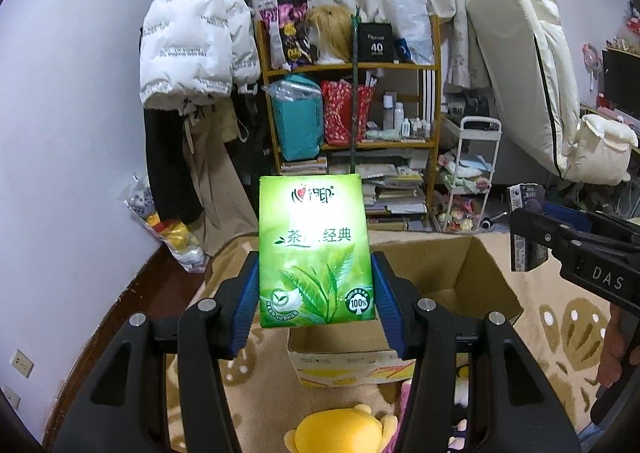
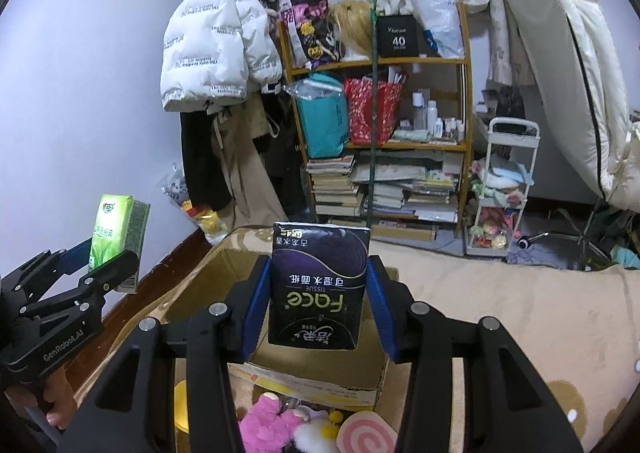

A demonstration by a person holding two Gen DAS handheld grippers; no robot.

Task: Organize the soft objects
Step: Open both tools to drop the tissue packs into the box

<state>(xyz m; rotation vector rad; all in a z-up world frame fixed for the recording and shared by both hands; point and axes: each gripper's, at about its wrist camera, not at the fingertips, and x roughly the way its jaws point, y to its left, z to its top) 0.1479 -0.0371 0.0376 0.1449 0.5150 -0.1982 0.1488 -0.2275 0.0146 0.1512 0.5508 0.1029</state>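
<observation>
The green tissue pack (image 1: 314, 249) has a glossy plastic-film wrap that glares white mid-face; the black tissue pack (image 2: 318, 285) wears a smoother, duller sheen. Both grippers show matt black plastic arms, ribbed blue pads (image 1: 246, 303) and bright metal pivot pins. The open brown cardboard box (image 1: 460, 273) is matt and creased. Beneath it lies a beige patterned carpet (image 1: 560, 317), seemingly short-piled cloth. Near, a yellow plush toy (image 1: 340, 431) looks fuzzy.
</observation>
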